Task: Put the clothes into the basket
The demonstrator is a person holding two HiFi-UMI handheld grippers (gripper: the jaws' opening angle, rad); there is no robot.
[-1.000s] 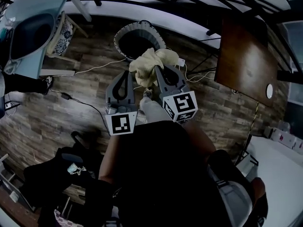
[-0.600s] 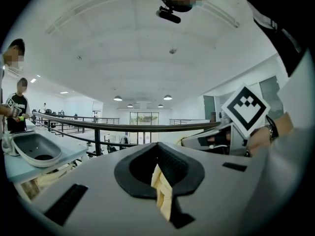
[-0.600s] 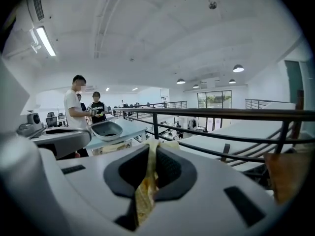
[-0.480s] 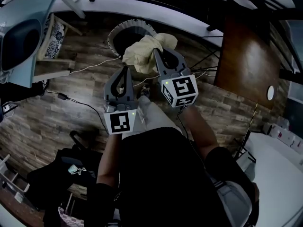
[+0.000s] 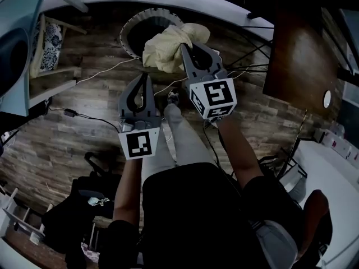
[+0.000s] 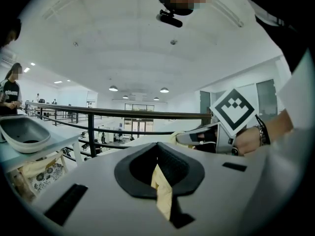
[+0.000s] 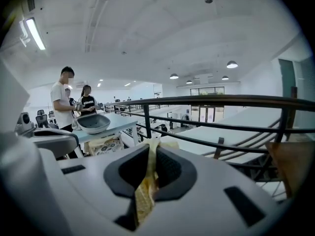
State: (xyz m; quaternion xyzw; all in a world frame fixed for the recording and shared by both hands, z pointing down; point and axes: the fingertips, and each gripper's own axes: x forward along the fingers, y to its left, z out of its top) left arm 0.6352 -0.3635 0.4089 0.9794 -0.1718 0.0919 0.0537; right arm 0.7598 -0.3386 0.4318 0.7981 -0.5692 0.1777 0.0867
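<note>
A round dark basket (image 5: 130,28) with a grey rim stands on the wood floor at the top of the head view. A crumpled cream cloth (image 5: 167,45) hangs over its near right rim. My right gripper (image 5: 183,47) is shut on that cloth. In the right gripper view the cloth (image 7: 154,154) runs up between the jaws of the right gripper (image 7: 150,146). My left gripper (image 5: 147,76) is lower left of the cloth and apart from it, jaws together. In the left gripper view the left gripper (image 6: 157,149) shows only a thin cream strip between its pads.
A dark wooden table (image 5: 297,55) stands at the right and a pale table with a grey basin (image 7: 93,123) at the left. A black railing (image 7: 211,102) runs beyond the basket. Cables (image 5: 101,72) cross the floor. Black bags (image 5: 78,203) sit lower left. Two people (image 7: 61,100) stand by the basin.
Both grippers have moved forward toward the basket, the right one carrying the cloth. The cloth now overlaps the basket's rim instead of hanging just short of it.
</note>
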